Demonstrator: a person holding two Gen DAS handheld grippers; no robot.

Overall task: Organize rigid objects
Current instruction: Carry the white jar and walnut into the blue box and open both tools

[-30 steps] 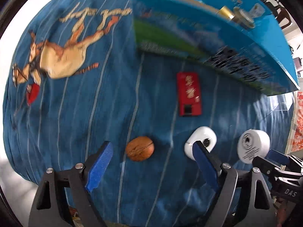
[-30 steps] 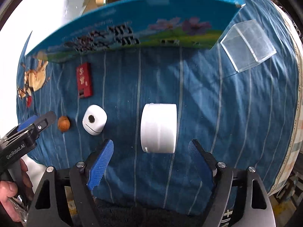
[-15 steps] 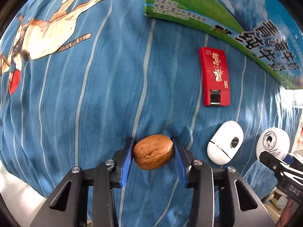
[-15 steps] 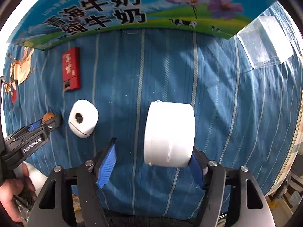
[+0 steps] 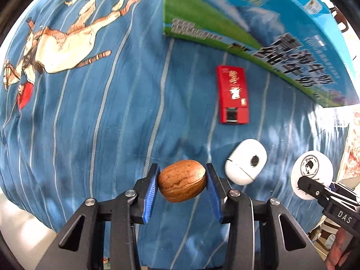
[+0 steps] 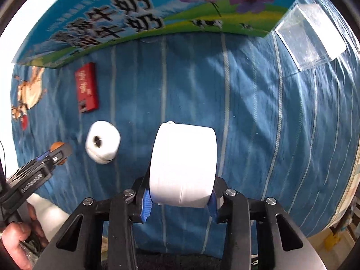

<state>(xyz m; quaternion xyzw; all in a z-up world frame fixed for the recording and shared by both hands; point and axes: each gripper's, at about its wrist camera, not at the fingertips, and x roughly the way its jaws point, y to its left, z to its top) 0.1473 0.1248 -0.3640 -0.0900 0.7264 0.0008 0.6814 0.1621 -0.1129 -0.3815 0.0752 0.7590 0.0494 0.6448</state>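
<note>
My left gripper [image 5: 182,183] is shut on a brown walnut [image 5: 181,180], held just above the blue striped cloth [image 5: 112,112]. My right gripper [image 6: 180,199] is shut on a white round jar [image 6: 183,164] lying on its side; in the left wrist view the jar's printed lid [image 5: 311,172] faces the camera. A red lighter [image 5: 232,94] and a small white oval device [image 5: 246,161] lie on the cloth between the grippers. They also show in the right wrist view, the lighter [image 6: 86,87] beyond the device [image 6: 102,142].
A large blue-and-green milk carton box [image 6: 135,20] stands across the back of the cloth. A clear plastic box [image 6: 311,37] sits at the far right. The cloth's edge drops off at the left and near side.
Both grippers came down and closed: the left on the walnut, the right on the white jar. Both objects now look slightly raised from the cloth.
</note>
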